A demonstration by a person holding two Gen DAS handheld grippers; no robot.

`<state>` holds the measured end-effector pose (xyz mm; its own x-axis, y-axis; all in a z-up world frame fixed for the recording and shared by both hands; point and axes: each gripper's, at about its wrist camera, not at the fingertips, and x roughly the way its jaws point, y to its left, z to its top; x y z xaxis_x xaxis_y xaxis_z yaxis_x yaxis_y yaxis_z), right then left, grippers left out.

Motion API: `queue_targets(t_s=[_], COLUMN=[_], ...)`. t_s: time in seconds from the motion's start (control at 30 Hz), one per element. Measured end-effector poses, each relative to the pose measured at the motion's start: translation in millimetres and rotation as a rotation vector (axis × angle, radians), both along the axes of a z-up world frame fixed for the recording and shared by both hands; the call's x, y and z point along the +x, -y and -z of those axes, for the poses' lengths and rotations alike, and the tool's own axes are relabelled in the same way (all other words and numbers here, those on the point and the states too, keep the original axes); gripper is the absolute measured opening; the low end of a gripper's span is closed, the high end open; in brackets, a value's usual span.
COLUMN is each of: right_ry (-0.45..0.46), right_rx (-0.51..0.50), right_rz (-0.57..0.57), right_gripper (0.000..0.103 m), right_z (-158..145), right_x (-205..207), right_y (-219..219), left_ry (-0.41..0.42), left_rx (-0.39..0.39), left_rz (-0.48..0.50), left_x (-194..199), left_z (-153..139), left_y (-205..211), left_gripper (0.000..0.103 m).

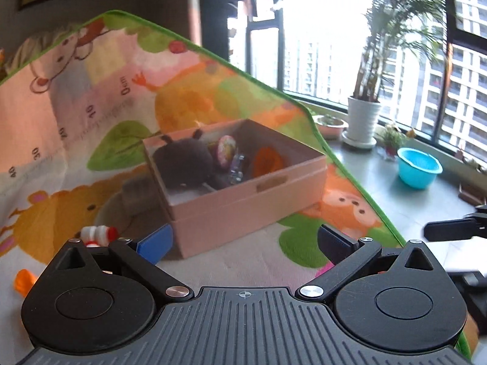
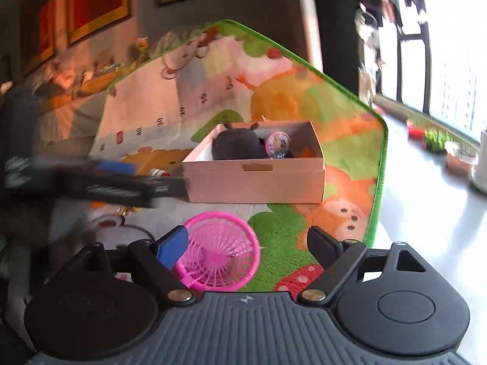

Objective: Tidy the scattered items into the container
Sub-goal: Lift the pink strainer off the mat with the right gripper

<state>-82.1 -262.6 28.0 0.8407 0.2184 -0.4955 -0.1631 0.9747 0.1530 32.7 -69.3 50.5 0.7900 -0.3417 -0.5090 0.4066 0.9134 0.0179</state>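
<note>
Right gripper [image 2: 246, 243] fingers spread, empty, above round pink plastic basket [image 2: 219, 252] at lower centre; possible miss of pink cardboard box [image 2: 255, 179], centre.

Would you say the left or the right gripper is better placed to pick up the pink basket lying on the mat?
Probably the right. The right gripper is open with the pink basket lying between its fingers, while the left gripper faces the box.
</note>
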Motion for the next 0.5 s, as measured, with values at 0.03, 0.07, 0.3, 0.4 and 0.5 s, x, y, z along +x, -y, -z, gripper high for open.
queue_targets(t_s=[0.03, 0.07, 0.3, 0.4, 0.5], right_ry=[-0.027, -0.055, -0.132, -0.135, -0.156], right_rx=[0.043, 0.089, 0.096, -0.062, -0.068], right_rz=[0.024, 0.051, 0.193, 0.225, 0.177], right_gripper=[0.086, 0.086, 0.086, 0.086, 0.086], right_z=[0.8, 3.3, 22.9, 32.1, 39.2], right_x=[7.3, 13.8, 37.8, 44.0, 47.4], right_y=[4.9, 10.7, 19.2, 4.2, -3.9], left_ry=[0.001, -0.002, -0.076, -0.075, -0.092], left_rx=[-0.004, -0.012, -0.048, 0.017, 0.048], left_rz=[-0.02, -0.043, -0.095, -0.082, -0.076], left_x=[-1.3, -2.8, -22.4, -23.3, -17.7], left_z=[-1.8, -3.1, 0.0, 11.2, 22.4], left_y=[-5.6, -12.3, -50.5, -41.1, -33.4], left_gripper=[0.103, 0.103, 0.103, 0.103, 0.103])
